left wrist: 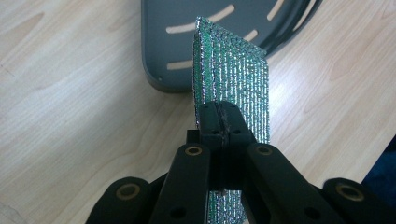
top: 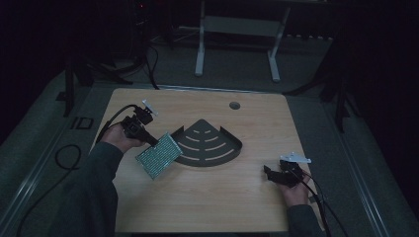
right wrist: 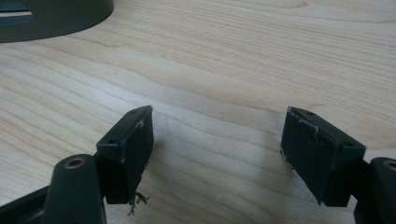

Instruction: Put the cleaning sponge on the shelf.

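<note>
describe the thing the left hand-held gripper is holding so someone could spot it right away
Start at the wooden table, then find the dark grey fan-shaped slotted tray near its middle. Just left of that tray, clamped in the left hand-held gripper, is a flat rectangular scrubbing pad; its glittery silver-green weave is the one shiny surface there.

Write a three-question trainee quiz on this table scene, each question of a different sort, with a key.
1. True or false: the left gripper is shut on the sparkly green rectangular scouring pad.
2. Multiple choice: the dark grey quarter-round slotted metal shelf lies (a) on the wooden table, (b) in the right gripper, (c) on the floor.
3. Fill in: the right gripper's jaws stand ____ with nothing between them.

Key: 1 true; 2 a; 3 open.
</note>
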The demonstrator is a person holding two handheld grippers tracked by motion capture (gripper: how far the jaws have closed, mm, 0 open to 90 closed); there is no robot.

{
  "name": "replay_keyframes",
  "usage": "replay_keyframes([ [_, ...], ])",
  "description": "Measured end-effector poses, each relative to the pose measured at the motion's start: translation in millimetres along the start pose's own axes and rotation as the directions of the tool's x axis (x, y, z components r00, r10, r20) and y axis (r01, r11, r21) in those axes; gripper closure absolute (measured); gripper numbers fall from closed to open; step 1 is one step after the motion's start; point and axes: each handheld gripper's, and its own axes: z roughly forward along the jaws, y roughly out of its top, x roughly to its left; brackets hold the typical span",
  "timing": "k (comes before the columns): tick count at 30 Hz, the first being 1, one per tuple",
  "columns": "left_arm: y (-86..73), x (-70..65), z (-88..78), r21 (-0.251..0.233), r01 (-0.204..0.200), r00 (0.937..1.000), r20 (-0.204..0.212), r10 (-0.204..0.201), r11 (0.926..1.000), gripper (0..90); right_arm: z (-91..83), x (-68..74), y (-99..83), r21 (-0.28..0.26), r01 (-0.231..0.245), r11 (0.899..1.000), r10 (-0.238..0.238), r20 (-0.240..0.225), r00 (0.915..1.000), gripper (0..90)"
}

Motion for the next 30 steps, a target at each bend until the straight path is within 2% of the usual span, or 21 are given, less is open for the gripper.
replay_keyframes([
  [23, 23.6, 5.0, -1.5, -0.037, 0.036, 0.9992, -0.016, -0.036, 0.9987, 90.0, 0.0, 0.0, 0.0, 0.001, 0.0, 1.0, 0.0, 0.0, 1.0, 25.0],
  [30, 32.9, 6.8, 0.6, -0.03, 0.044, 0.9987, -0.025, -0.045, 0.9986, 90.0, 0.0, 0.1, 0.0, 0.001, 0.0, 1.0, 0.0, -0.001, 1.0, 24.6],
])
